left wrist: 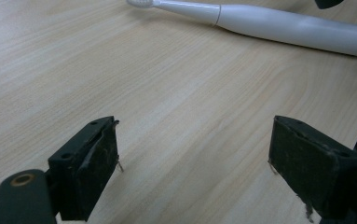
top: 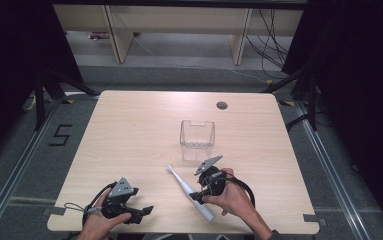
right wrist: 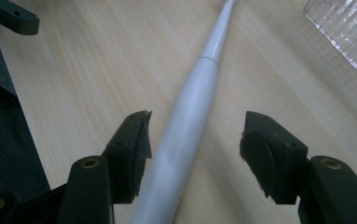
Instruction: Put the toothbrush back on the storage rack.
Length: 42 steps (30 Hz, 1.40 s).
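- Where the high view looks down on the pale wooden table [top: 129,130]: white electric toothbrush [top: 190,192] lying flat near the front edge, long axis diagonal, brush head toward the far left, butt end toward the near right. Right gripper [top: 203,192] held over the handle's middle; left gripper [top: 141,212] low at the front left, jaws spread, well apart from the toothbrush. Clear plastic container [top: 197,134] upright beyond the brush head, not touching it. Broad bare wood to the left and far side; little room between handle and front edge.
- Left gripper view: left gripper [left wrist: 195,163] with fingers wide apart over bare wood, holding nothing. Toothbrush [left wrist: 278,25] lying crosswise at the top, head to the left.
- Right gripper view: right gripper [right wrist: 195,149] with fingers apart, straddling the handle [right wrist: 185,121]; handle just beside the left finger, contact impossible to tell, clear gap to the other. Neck running away toward the top. Ribbed container corner [right wrist: 348,32] at upper right.
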{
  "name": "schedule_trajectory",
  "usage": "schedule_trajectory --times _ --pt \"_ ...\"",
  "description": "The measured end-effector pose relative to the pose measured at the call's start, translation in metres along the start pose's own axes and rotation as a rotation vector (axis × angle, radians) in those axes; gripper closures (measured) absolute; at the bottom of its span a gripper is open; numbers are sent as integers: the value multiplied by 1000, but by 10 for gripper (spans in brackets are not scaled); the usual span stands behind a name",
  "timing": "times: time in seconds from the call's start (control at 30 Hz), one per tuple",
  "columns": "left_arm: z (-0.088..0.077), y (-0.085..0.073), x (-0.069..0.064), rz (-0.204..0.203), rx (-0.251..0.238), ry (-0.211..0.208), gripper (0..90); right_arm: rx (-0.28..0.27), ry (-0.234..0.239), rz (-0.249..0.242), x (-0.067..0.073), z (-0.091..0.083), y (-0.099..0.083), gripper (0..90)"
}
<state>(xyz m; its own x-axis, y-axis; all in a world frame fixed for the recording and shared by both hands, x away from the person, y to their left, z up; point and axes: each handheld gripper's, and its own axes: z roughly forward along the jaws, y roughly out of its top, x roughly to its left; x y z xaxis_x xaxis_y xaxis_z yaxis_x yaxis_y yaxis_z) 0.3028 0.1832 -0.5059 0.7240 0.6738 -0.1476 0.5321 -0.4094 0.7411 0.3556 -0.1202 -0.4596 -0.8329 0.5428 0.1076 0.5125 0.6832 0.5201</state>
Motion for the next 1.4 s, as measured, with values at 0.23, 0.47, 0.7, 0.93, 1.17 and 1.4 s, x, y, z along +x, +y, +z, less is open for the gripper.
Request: schedule_trajectory --times 0.23,0.47,0.7,0.93,1.17,1.4 --pt "0 0 0 0 -1 -4 149 27 6 -27 1 12 8 434" --pt "0 0 0 3 -1 -4 149 61 6 -42 1 23 16 458" --pt "0 0 0 3 0 -4 149 86 7 -57 0 30 18 481" --pt "0 0 0 5 0 -5 149 112 12 -68 -1 34 19 509" --pt "0 0 -1 -9 -13 -14 149 128 10 -66 0 38 20 527" --pt "0 0 -1 -7 -13 -14 149 142 12 -80 -1 39 21 565"
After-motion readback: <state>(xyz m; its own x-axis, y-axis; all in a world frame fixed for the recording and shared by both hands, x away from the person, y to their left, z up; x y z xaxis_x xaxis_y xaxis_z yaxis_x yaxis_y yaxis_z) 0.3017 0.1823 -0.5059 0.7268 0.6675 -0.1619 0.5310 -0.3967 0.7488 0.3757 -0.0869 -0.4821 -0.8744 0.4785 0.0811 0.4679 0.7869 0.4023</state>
